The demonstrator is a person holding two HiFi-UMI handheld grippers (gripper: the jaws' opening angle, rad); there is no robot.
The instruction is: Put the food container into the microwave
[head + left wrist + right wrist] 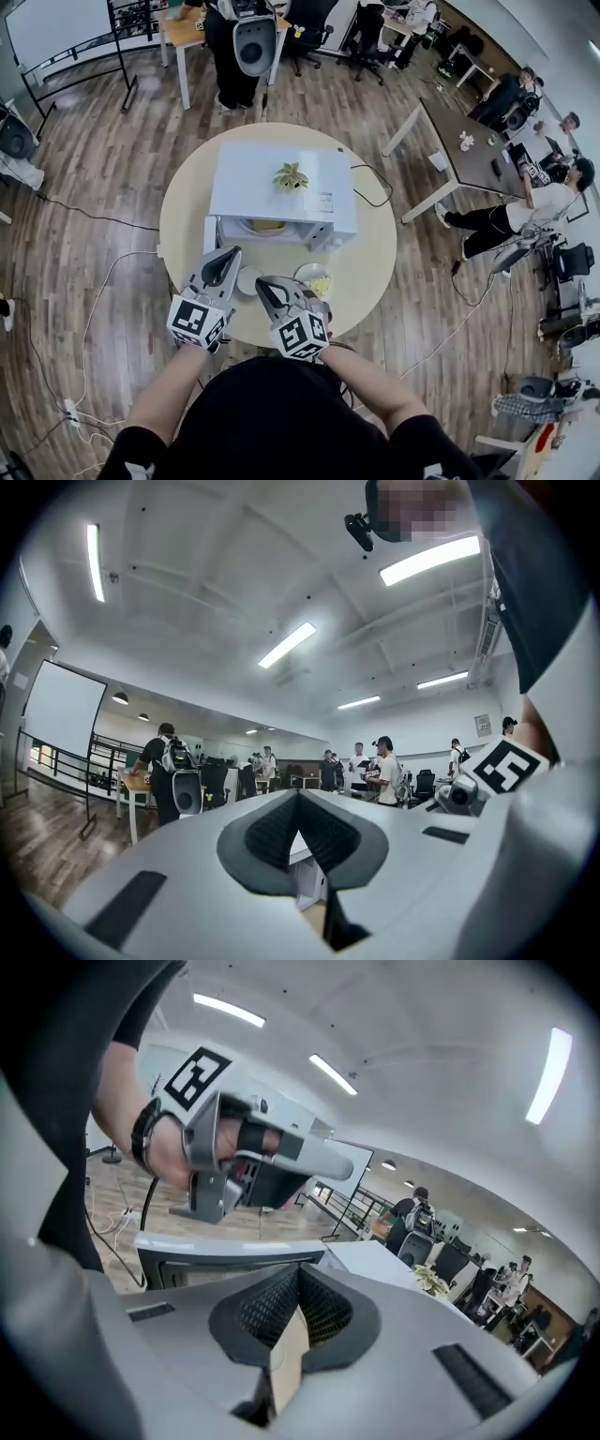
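Observation:
A white microwave (281,183) stands on the round table (375,244) with its door (210,234) swung open to the left. Something pale yellow (267,226) lies in its cavity. In front of it sits a round food container (317,278) with yellow food, and a white round dish (247,279) lies beside it. My left gripper (232,253) is shut and empty, above the table by the door. My right gripper (261,284) is shut and empty, its tip between the dish and the container. In the right gripper view the open door (230,1252) and the left gripper (246,1159) show ahead.
A small potted plant (291,175) stands on the microwave's top. A black cable (375,187) runs off the table's right side. Several people, desks and chairs fill the room behind; a dark table (464,150) stands to the right.

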